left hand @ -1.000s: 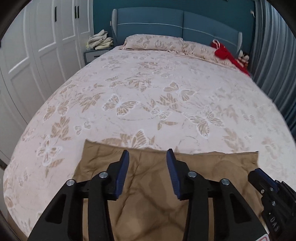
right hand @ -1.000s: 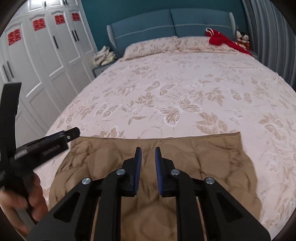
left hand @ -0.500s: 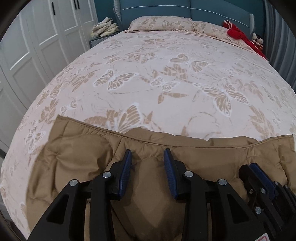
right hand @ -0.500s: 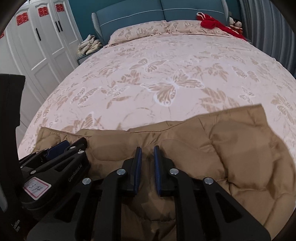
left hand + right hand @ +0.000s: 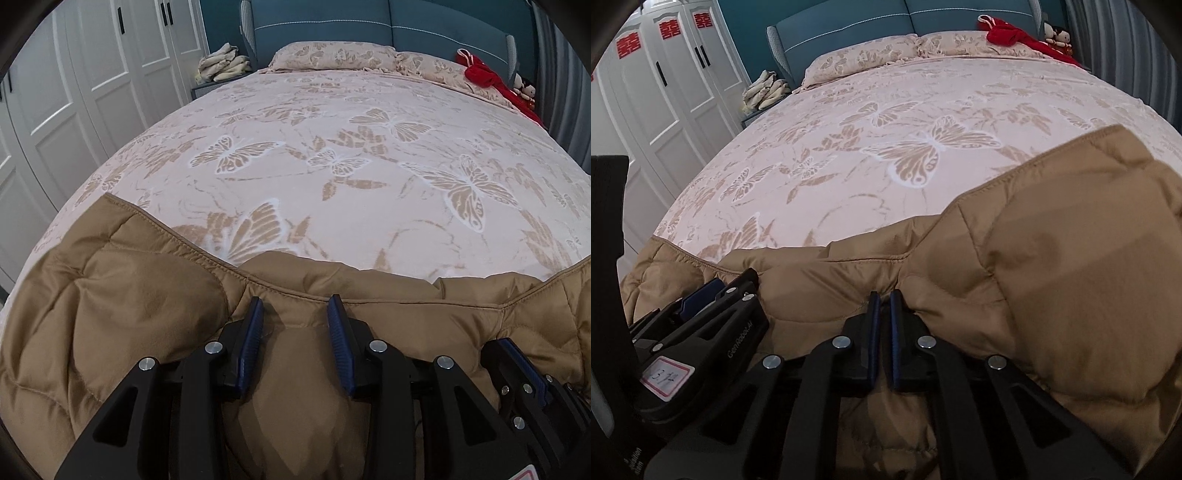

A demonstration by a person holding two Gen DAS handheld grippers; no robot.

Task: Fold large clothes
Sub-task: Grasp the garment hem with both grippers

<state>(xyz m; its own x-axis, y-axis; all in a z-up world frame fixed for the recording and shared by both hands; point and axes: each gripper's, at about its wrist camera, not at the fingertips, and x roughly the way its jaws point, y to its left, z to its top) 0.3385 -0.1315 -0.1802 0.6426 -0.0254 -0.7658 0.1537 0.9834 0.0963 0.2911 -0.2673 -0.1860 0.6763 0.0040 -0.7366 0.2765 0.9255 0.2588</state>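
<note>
While the tan quilted garment (image 5: 147,314) lies across the near end of the bed (image 5: 369,166), bunched up along its stitched far edge, both tongs are down on it side by side. The left tongs (image 5: 295,314) stand partly spread, their blue pads (image 5: 255,332) apart with a puffed fold of the tan fabric rising between them; whether the pads press on that fold cannot be told. The right tongs (image 5: 881,299) have just been closing and now stand nearly pressed together, pinching a thin ridge of the garment just behind its seam. The butterfly-patterned cover runs back to two pillows (image 5: 864,55) at a blue headboard (image 5: 332,22), where a red cloth (image 5: 1015,35) lies. White wardrobe doors (image 5: 683,74) stand on the left.
</note>
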